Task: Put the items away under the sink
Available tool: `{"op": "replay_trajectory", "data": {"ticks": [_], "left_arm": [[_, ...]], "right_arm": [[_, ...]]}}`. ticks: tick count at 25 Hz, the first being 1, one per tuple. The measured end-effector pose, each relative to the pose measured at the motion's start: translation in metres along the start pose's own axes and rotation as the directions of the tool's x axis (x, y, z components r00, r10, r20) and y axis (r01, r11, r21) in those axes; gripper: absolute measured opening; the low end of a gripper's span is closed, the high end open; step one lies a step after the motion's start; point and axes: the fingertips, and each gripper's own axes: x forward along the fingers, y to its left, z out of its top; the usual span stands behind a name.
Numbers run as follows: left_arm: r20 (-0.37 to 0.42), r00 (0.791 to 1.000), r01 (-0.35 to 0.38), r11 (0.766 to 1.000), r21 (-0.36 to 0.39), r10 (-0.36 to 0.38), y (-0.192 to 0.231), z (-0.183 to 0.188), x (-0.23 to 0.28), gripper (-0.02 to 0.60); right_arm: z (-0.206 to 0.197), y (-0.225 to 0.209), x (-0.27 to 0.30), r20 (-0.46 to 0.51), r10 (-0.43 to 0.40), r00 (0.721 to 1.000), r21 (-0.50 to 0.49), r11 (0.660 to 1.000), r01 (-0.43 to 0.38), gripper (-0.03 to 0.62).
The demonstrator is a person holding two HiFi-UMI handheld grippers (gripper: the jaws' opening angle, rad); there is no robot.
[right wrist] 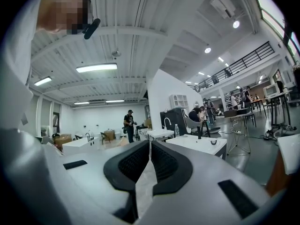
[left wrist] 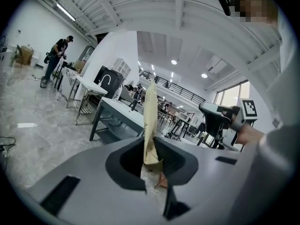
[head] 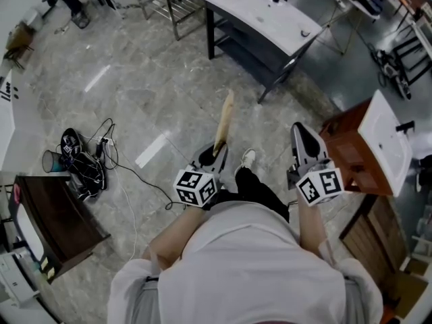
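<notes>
Paper bag (left wrist: pixel 150 116), folded flat, is clamped at its lower end in the left gripper (left wrist: pixel 152 161). Judged light, flimsy and easily creased. Right gripper (right wrist: pixel 149 146) is closed on nothing.

Spotted a messy tangle of black cables (head: pixel 88 167) on the grey marble floor (head: pixel 155 79), well off to the left of the left claw (head: pixel 216 157). Noticed a pale strip (head: pixel 152 150) flat on the tiles between that tangle and the claw. Saw a white-topped table (head: pixel 260 11) on a dark frame well ahead of both claws, more toward the right claw (head: pixel 302 132). Also caught a dark brown tabletop (head: pixel 57 218) far left and further back, plus a person in dark clothes (left wrist: pixel 57 55) standing way off, ahead-left of the left claw.
</notes>
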Motion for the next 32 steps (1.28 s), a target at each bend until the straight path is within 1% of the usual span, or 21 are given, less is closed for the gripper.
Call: {"op": "replay_trajectory", "data": {"ticks": [6,13,16,21,24,28,32], "left_arm": [[0.023,1.000,-0.019,1.000,0.013,0.019,0.017,0.016,0.011,0.051],[0.034,0.999,-0.012,0.999,0.040,0.011,0.023,0.040,0.051,0.051],[0.024,0.999,-0.022,0.998,0.050,0.021,0.025,0.043,0.061,0.051],[-0.003,0.998,-0.062,0.998,0.013,0.062,0.047,0.039,0.075,0.051],[-0.015,0.998,-0.066,0.998,0.004,0.066,0.053,0.038,0.096,0.051],[-0.037,0.998,-0.049,0.999,0.003,0.049,0.055,0.039,0.135,0.051],[-0.068,0.997,-0.028,1.000,0.011,0.029,0.061,0.049,0.181,0.051]], "right_arm": [[0.004,-0.003,0.021,0.021,0.018,1.000,-0.004,1.000,-0.018,0.041],[0.024,-0.037,0.056,0.067,0.020,0.998,-0.018,1.000,-0.019,0.041],[0.026,-0.052,0.071,0.075,0.020,0.997,-0.002,1.000,-0.020,0.041],[0.015,-0.066,0.101,0.046,0.035,0.998,0.021,0.999,-0.036,0.040],[0.007,-0.081,0.118,0.023,0.039,0.999,0.033,0.999,-0.040,0.041],[-0.003,-0.111,0.140,-0.012,0.031,0.999,0.053,0.998,-0.030,0.041],[-0.003,-0.139,0.167,-0.010,0.028,1.000,0.064,0.998,-0.028,0.041]]}}
